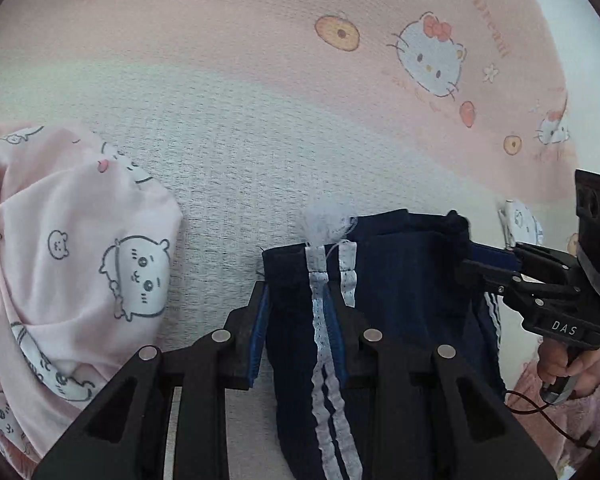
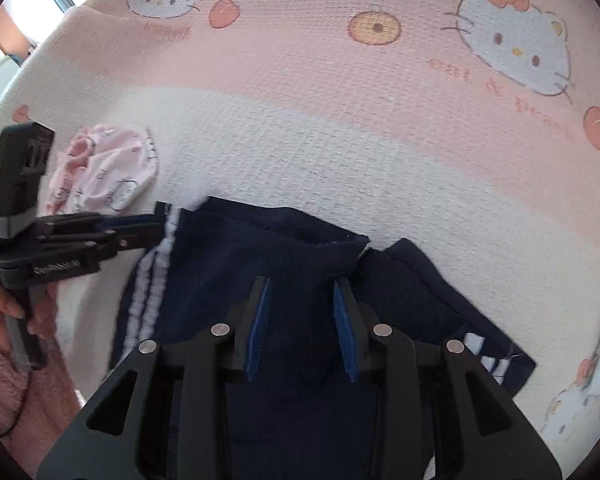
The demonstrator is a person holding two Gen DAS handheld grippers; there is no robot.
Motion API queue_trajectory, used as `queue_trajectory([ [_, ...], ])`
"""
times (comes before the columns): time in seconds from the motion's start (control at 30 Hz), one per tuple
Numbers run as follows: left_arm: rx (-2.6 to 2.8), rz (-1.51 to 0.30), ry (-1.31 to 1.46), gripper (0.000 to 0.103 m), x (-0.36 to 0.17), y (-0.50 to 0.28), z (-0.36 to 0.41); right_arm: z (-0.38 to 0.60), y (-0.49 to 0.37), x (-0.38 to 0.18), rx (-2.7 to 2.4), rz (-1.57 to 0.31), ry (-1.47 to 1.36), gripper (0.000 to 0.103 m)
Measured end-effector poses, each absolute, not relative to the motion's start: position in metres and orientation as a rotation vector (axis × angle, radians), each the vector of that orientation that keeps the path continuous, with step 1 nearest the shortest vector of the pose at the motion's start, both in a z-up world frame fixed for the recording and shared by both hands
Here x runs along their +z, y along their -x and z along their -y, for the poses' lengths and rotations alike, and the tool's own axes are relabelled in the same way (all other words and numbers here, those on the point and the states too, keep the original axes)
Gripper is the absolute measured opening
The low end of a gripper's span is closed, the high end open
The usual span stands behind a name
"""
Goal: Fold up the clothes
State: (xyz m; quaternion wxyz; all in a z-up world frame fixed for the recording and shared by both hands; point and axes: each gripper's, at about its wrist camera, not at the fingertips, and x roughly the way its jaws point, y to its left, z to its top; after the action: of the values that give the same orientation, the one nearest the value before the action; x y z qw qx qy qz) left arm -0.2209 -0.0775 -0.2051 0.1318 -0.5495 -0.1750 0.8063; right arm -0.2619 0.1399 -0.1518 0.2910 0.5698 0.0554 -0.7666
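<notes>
Navy trousers run under both wrist cameras, their lower part cut off.

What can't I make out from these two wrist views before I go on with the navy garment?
- Navy garment, left wrist view: its lower part is covered by the left gripper and cut off by the bottom edge.
- Right gripper, own view: whether its jaws pinch the cloth; the dark fabric hides any contact.
- Pink printed garment, left wrist view: cut off by the left edge.
- Bedspread, both views: its full extent.
</notes>
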Motion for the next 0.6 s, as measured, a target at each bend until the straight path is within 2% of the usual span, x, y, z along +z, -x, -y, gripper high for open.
queue_trajectory([
  [0.1,2.342,0.511,1.563,0.029,-0.200,0.219,0.077,-0.138,0.263,-0.149,-1.978,-0.031,-1.508,0.032],
  [0.23,2.386,0.510,1.617,0.029,-0.208,0.222,0.083,-0.146,0.276,-0.160,-2.054,-0.034,-1.585,0.032],
  [0.5,2.409,0.679,1.621,0.029,-0.212,0.221,0.109,-0.175,0.285,-0.171,-2.180,0.006,-1.639,0.032],
  [0.6,2.401,0.673,1.617,0.029,-0.213,0.221,0.106,-0.193,0.285,-0.173,-2.218,0.046,-1.672,0.032],
])
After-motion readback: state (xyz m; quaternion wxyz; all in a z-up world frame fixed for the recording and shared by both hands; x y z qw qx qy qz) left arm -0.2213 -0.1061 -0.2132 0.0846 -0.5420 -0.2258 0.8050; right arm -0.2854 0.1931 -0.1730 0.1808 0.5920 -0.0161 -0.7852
